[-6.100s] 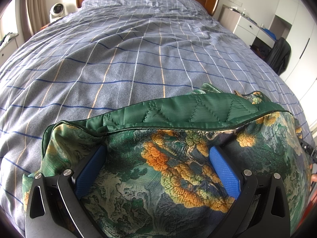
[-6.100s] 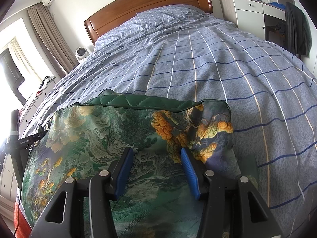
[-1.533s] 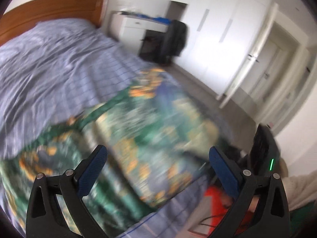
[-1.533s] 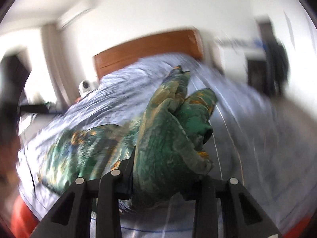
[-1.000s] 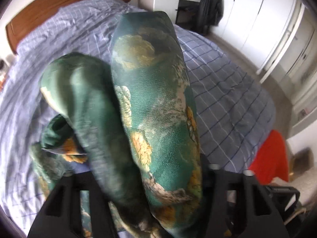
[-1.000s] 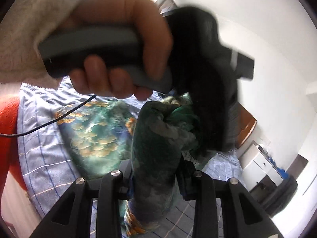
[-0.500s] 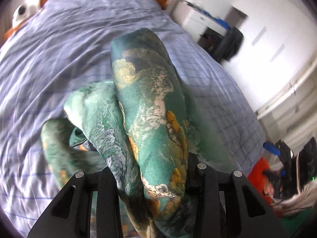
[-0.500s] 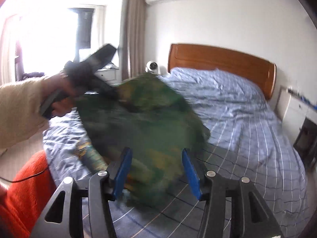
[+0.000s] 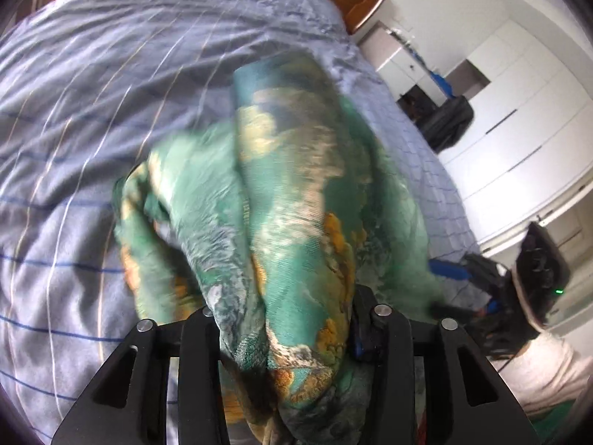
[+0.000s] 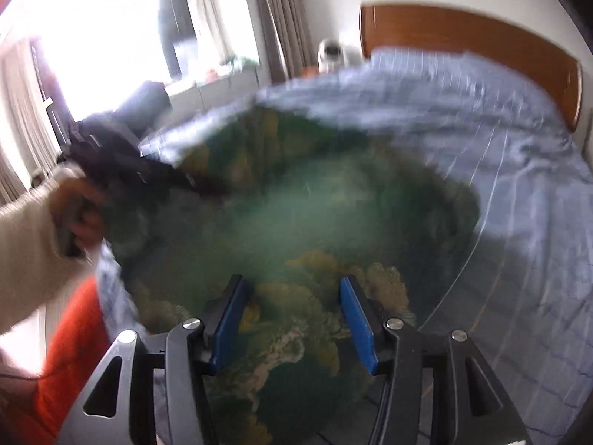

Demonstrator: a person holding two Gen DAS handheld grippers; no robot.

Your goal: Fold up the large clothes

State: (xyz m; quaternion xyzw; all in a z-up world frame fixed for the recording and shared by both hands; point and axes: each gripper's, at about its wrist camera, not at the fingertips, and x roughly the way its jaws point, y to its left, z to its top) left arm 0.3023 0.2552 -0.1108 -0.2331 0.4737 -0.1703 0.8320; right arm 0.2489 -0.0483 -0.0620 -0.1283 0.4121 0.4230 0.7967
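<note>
A thick fold of the green quilted garment with an orange and cream landscape print [image 9: 296, 222] is clamped between the black fingers of the left gripper [image 9: 285, 319], whose pads are almost wholly hidden by the cloth. From that grip the garment is seen bulging up toward 12 o'clock of the left wrist view and spilling down over the lavender-blue bedspread with thin white, blue and orange lines [image 9: 74, 118]. In the right wrist view, the blue-padded fingers of the right gripper [image 10: 294, 319] are held apart, with nothing pinched between them; the garment [image 10: 315, 230], heavily blurred, lies spread beyond and under the pads, at the centre of the frame. The left gripper [image 10: 207, 185] is seen there at 9 o'clock, a dark smeared shape gripped by a hand [image 10: 79, 215] in a cream sleeve, its tip at the garment's edge. A brown wooden headboard [image 10: 481, 40] is seen at 1 o'clock, behind the bedspread [image 10: 519, 185]. White wardrobe doors [image 9: 519, 118] stand at 2 o'clock of the left wrist view.
</note>
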